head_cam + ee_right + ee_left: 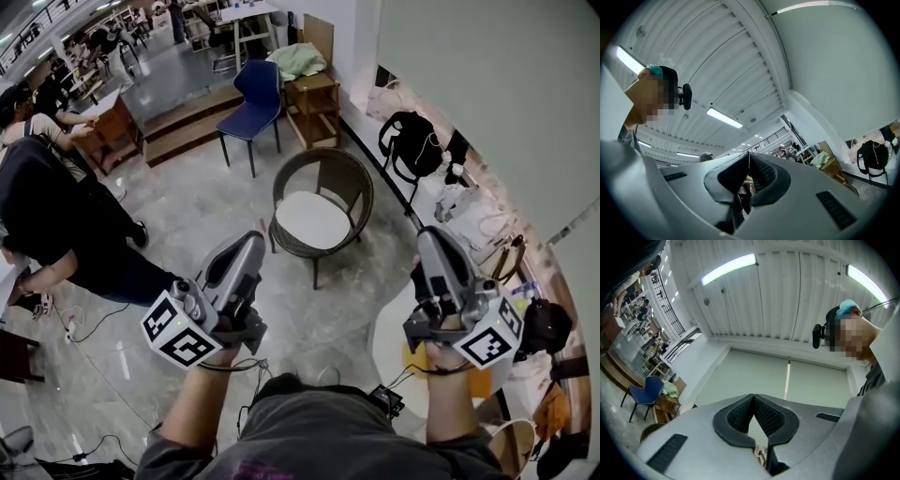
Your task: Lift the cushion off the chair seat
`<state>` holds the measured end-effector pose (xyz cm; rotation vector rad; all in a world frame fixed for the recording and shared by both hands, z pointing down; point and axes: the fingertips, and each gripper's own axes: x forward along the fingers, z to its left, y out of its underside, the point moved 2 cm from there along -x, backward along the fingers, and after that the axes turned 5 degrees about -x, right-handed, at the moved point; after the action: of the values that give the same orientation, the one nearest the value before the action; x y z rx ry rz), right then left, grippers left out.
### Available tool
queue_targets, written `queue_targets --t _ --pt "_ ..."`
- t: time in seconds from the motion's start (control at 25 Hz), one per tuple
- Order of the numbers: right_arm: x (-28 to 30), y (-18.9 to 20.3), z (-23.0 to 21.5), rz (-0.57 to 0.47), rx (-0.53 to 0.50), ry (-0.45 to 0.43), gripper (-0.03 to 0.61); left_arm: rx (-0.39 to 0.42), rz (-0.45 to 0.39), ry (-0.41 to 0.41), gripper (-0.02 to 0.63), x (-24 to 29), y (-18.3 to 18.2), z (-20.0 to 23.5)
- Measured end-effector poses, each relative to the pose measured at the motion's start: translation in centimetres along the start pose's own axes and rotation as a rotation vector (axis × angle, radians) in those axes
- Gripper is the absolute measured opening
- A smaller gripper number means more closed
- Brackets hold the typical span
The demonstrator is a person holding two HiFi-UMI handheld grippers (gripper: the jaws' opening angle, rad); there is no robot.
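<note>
- So, the cushion (313, 219), pale and round, lies flat on the seat of the wicker chair (323, 161). It fills the seat from front edge to curved backrest.
- Nothing touches it and no edge is raised, so by my reading the lift isn't started; the whole task is left to do.
- The chair stands on the glossy floor (187, 211), with a blue chair (253, 98) and a wooden side table (314, 103) beyond it, toward the far wall.
- Now the left gripper (249, 242): jaws pressed together with nothing between them, only wall and ceiling past the tips in its own view.
- The right gripper (432, 236) is the same, jaws closed on nothing, with ceiling lights and the far room showing over them.
- Both are held out in front of the person. The cushion sits ahead and between the two, beyond their tips and well apart from either.
- The seat's front edge is the nearest part, a little closer to the left gripper than to the right.
- Judging from this, what's left is the approach to the seat, opening the jaws, catching the cushion's rim and raising it clear.
</note>
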<state>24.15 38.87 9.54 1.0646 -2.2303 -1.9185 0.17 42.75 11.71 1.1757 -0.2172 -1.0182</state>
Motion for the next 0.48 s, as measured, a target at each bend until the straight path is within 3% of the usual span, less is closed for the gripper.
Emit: queue_targets --t 0.48 --pt "1.4 0.8 -2.9 0.012 0.010 0.000 0.014 -0.004 -0.006 -0.010 0.008 2.1 0.3 2.4"
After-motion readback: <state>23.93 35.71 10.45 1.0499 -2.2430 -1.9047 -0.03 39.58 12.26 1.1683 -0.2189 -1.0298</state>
